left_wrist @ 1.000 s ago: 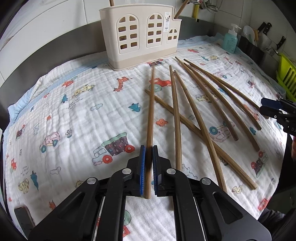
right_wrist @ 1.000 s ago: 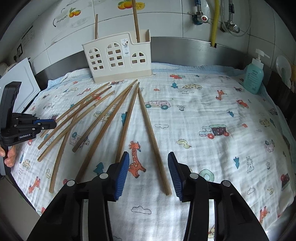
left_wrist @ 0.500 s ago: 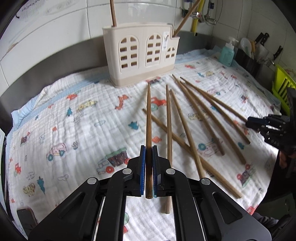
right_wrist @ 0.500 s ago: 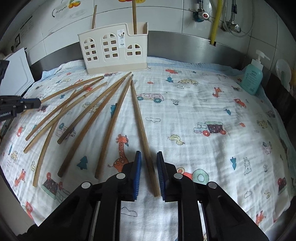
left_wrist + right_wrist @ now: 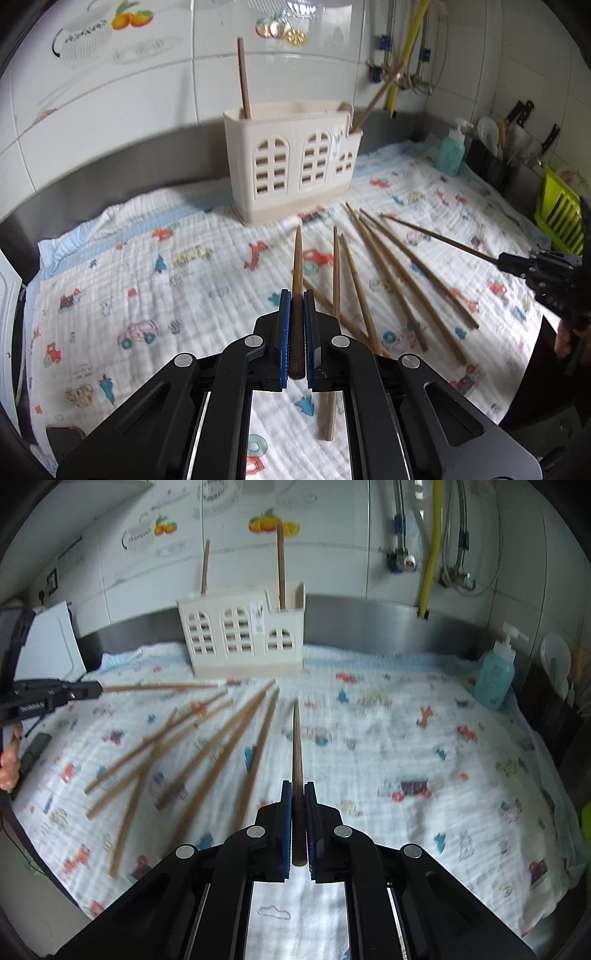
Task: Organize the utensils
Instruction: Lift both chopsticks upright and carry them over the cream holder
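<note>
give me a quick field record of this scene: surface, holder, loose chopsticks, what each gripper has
surface: printed cloth
holder: cream caddy at the back, two chopsticks standing in it
loose chopsticks: several lying fanned on the cloth
left gripper: shut on one chopstick, tip toward the caddy
right gripper: jaws have just closed on another chopstick
also: blue soap bottle at the right

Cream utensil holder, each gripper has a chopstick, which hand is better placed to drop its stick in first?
Probably left. The left gripper holds its chopstick aimed at the holder, tip close to its base. The right gripper sits farther back; its chopstick ends well short.
</note>
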`<state>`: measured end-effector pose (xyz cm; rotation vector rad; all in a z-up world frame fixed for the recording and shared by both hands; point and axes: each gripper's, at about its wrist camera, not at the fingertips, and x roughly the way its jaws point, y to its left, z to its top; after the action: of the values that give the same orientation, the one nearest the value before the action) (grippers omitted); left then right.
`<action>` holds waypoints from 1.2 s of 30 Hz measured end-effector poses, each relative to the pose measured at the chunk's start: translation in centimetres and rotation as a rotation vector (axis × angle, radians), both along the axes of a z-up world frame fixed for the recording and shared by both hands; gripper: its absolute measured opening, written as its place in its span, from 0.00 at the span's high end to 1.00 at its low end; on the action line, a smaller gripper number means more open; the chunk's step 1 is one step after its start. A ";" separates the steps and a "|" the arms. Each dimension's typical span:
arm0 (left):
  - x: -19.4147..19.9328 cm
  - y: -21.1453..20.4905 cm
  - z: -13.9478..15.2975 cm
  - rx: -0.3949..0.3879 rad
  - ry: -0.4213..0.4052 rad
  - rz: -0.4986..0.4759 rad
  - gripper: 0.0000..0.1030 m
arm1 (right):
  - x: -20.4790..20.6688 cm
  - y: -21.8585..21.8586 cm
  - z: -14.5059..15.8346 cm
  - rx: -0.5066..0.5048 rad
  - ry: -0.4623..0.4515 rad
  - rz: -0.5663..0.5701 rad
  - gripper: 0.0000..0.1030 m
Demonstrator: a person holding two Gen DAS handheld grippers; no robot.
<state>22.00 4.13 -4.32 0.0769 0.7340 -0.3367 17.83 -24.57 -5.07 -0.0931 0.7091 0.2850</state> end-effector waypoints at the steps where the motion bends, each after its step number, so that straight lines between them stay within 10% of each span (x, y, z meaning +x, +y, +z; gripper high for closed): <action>1: 0.1 0.0 0.3 -0.005 -0.007 0.001 0.95 | 0.0 0.0 1.0 0.009 -0.021 0.006 0.94; 23: 3.9 0.2 9.6 -0.069 -0.152 0.014 0.95 | 8.8 3.0 17.2 0.067 -0.184 0.202 0.94; 36: 7.4 -0.2 20.0 -0.088 -0.339 0.041 0.95 | 14.5 4.7 23.9 0.095 -0.241 0.214 0.94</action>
<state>29.42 3.98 15.66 0.0347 0.3839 -0.3068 32.35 -19.86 18.82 -0.1109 0.4452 0.5031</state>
